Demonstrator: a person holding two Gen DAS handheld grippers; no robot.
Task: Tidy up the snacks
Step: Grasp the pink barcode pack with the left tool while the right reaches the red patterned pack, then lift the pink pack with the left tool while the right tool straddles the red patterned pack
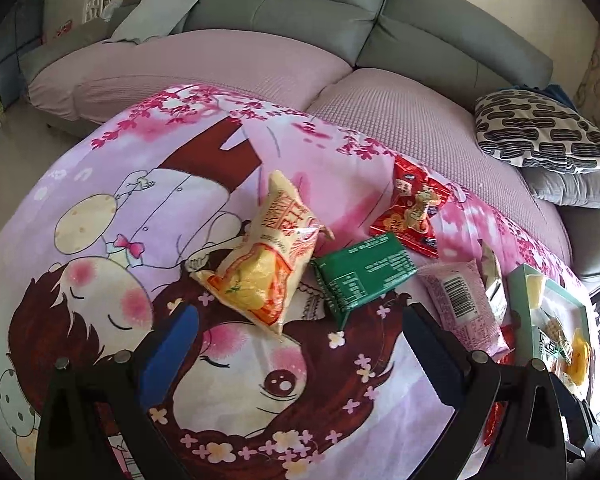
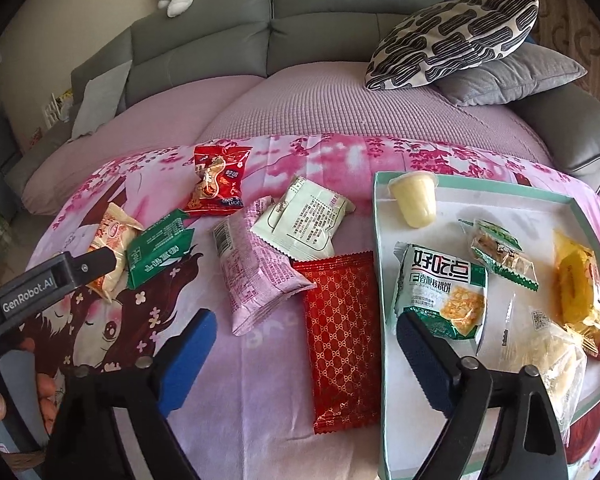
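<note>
Left claw (image 1: 300, 344) spread, cartoon cloth (image 1: 148, 272) (pink blossoms), grey sofa (image 1: 300, 8) behind

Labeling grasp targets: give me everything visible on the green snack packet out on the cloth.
The green snack packet is a flat, glossy foil-like rectangle with crimped ends, sealed, white print and a small table on the upturned face. It lies tilted on the cartoon cloth, outside the tray, one end against or under the yellow-orange bag. The left gripper hovers near, open, not touching.
</note>
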